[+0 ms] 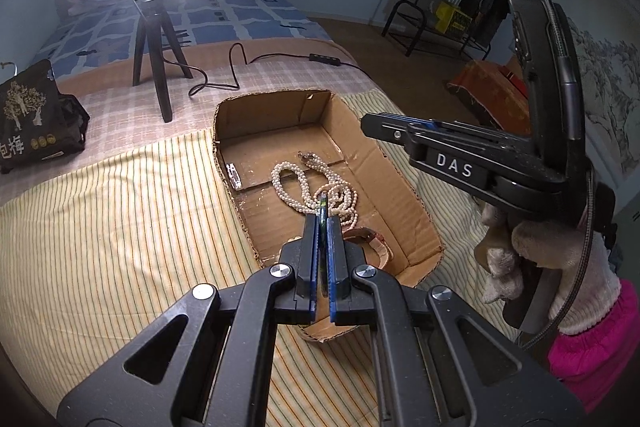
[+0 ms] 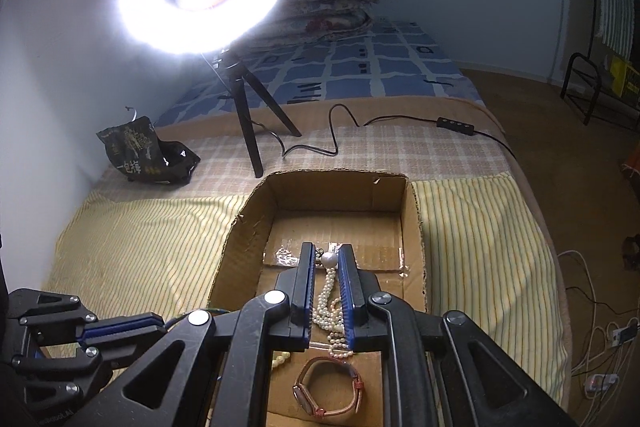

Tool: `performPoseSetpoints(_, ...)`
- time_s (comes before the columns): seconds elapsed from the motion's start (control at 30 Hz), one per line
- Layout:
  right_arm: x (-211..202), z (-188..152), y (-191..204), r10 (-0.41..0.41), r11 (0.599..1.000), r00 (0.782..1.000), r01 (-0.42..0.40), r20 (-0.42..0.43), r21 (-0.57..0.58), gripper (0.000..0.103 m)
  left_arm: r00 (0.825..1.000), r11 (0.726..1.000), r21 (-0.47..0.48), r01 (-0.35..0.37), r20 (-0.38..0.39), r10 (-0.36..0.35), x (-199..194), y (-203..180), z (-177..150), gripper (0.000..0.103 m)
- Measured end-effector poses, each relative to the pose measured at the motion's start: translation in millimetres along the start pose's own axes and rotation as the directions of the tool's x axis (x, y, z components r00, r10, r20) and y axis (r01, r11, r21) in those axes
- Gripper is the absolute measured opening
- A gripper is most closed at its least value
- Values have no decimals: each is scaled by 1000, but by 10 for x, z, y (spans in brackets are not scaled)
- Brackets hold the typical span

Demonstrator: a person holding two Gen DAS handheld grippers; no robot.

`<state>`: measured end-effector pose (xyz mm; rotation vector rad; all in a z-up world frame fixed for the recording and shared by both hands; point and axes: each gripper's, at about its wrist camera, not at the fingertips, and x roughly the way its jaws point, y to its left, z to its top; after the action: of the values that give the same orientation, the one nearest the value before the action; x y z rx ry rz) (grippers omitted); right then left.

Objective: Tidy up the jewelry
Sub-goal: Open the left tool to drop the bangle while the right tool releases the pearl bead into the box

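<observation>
Three pieces of jewellery already lie in the shallow open cardboard box (image 1: 362, 147) on the striped bed cover (image 1: 120, 207): a long strand of small white pearls (image 1: 304, 191) heaped mid-floor, a pink-strapped wristwatch (image 2: 328, 391) at the near end, and a small silver clip-like piece (image 1: 233, 177) by the left wall. Judging by that, most of the sorting looks done; what remains appears to be the item in the left gripper (image 1: 323, 227) and perhaps some tidying of the pearls.

Its blue-lined fingers (image 1: 310, 259) are pressed nearly together, pinching a thin, dark green sliver edge-on between them; it is too slim and dark to identify. It hangs above the box, over the pearl heap, not yet set down.

From its own camera, the right gripper (image 2: 326, 287) stands with fingers (image 2: 306, 283) spread narrowly, straddling the pearl strand, a single larger pearl (image 2: 330, 259) showing between the tips. Whether the pads touch the beads I cannot tell; from the left camera this gripper seems raised over the box's right wall, holding nothing
</observation>
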<state>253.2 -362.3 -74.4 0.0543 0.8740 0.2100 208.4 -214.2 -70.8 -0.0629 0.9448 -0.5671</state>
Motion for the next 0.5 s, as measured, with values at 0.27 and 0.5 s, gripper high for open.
performPoseSetpoints(0.27,-13,5,46,0,1000,1000,0,6,-8,36,1000,1000,17,-17,7,17,-21,-15,0,1)
performPoseSetpoints(0.5,-76,22,42,-48,999,999,48,26,-8,85,999,999,30,-33,15,32,-78,-27,-37,36)
